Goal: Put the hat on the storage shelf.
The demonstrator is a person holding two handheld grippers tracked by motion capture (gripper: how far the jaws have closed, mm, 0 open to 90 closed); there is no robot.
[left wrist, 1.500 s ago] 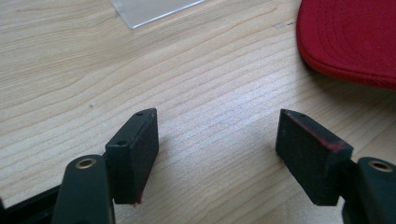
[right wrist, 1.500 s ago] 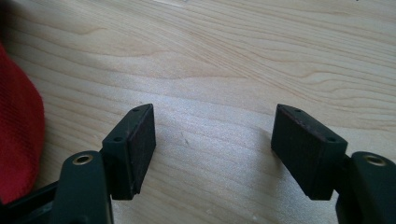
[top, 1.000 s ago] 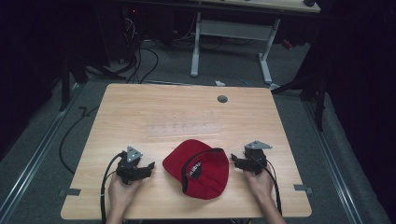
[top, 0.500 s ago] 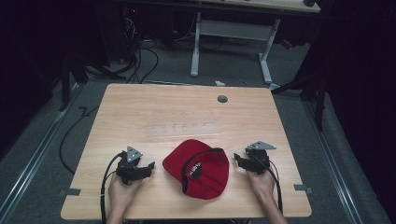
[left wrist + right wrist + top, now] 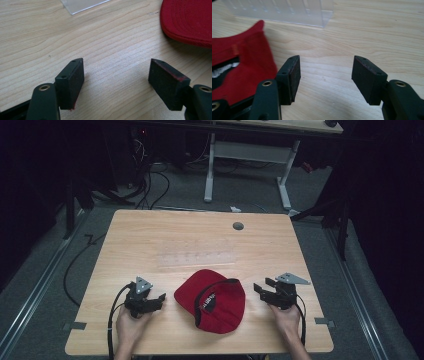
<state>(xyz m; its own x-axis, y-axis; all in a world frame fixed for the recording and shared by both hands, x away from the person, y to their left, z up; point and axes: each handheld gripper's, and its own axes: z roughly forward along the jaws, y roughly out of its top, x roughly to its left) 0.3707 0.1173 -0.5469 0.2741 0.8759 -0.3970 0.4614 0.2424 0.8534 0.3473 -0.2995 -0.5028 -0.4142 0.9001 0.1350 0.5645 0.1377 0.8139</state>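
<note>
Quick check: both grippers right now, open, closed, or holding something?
Left gripper: open, empty, over bare table beside the red cap.
Right gripper: open, empty, jaws have just been moving; cap beside it.

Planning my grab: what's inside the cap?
The cap lies upside down on the table, showing a black lining and a white label. Whatever is under its crown is hidden.

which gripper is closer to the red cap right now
Right, narrowly. The right gripper sits just off the red cap's right edge; the left gripper sits slightly farther off its left.
</note>
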